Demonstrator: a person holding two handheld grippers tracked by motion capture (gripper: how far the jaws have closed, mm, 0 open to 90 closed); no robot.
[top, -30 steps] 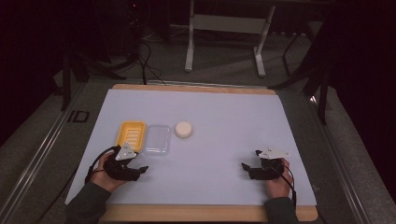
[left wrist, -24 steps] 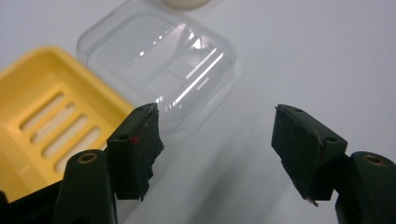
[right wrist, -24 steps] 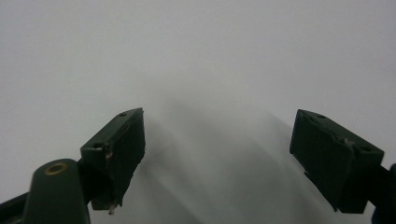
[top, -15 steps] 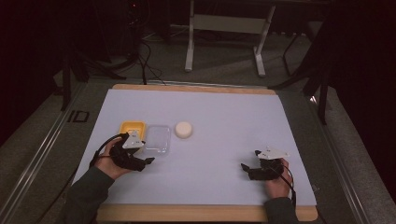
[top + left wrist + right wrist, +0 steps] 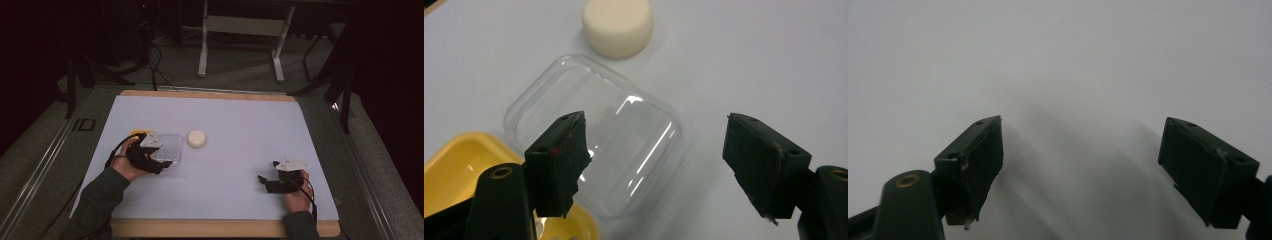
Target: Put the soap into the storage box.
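The left tool (image 5: 159, 161) is being held over the left part of the white table (image 5: 240, 120) in the high view, its jaws being kept wide apart with nothing between them. In the left gripper view, the left tool (image 5: 656, 150) is being pointed down at a clear plastic lid (image 5: 596, 132), which is lying flat on the table; one jaw is being shown over the lid's near part, the other over bare table beside it. Whether either jaw is touching the lid cannot be told. A yellow tray (image 5: 454, 167) is being seen just beside the lid, at its near-left edge, partly hidden by the jaw. A round white sponge-like puck (image 5: 617, 25) is being seen just beyond the lid, apart from it by a narrow strip of table. In the high view, the tray (image 5: 135, 134), the lid (image 5: 170, 145) and the puck (image 5: 196, 138) are being shown in a row from left to right, the tray being largely covered by the left hand (image 5: 125, 162).

The right tool (image 5: 265, 181) is being held low at the near right of the table, well apart from the three things, by the right hand (image 5: 295, 192). In the right gripper view, the right tool (image 5: 1080, 155) is being shown with its jaws spread wide over bare white surface, nothing being gripped.
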